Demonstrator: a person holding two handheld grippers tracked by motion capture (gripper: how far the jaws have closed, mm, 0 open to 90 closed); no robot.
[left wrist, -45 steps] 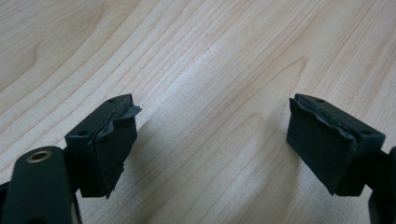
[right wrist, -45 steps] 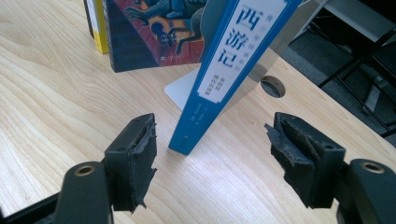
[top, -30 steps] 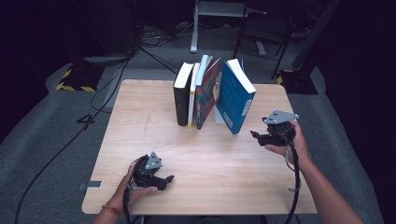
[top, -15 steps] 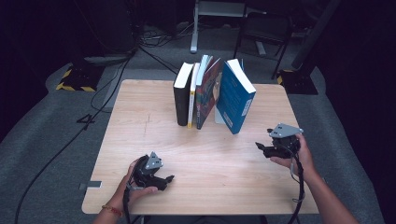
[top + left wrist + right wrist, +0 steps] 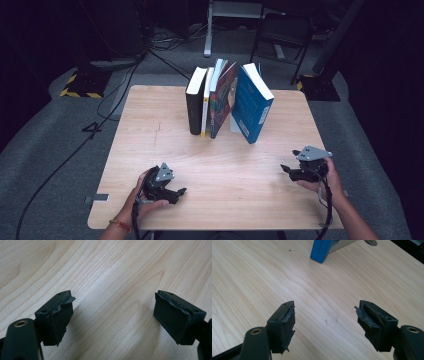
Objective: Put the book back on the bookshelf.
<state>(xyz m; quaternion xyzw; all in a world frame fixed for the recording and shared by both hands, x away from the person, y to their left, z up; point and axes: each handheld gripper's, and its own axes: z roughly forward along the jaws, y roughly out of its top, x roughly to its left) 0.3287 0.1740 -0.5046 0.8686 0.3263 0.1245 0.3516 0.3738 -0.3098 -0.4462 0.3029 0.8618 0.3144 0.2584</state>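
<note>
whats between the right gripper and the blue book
Nothing: only bare wood of the table separates the right gripper from the blue book. The high view shows it, and the right gripper view looks over bare wood to the book's corner.

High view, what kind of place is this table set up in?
Probably a recording studio or lab, not a home: a bare wooden table on grey carpet, cables trailing across the floor, hazard-striped equipment feet, dark surroundings, and a row of books as props.
</note>
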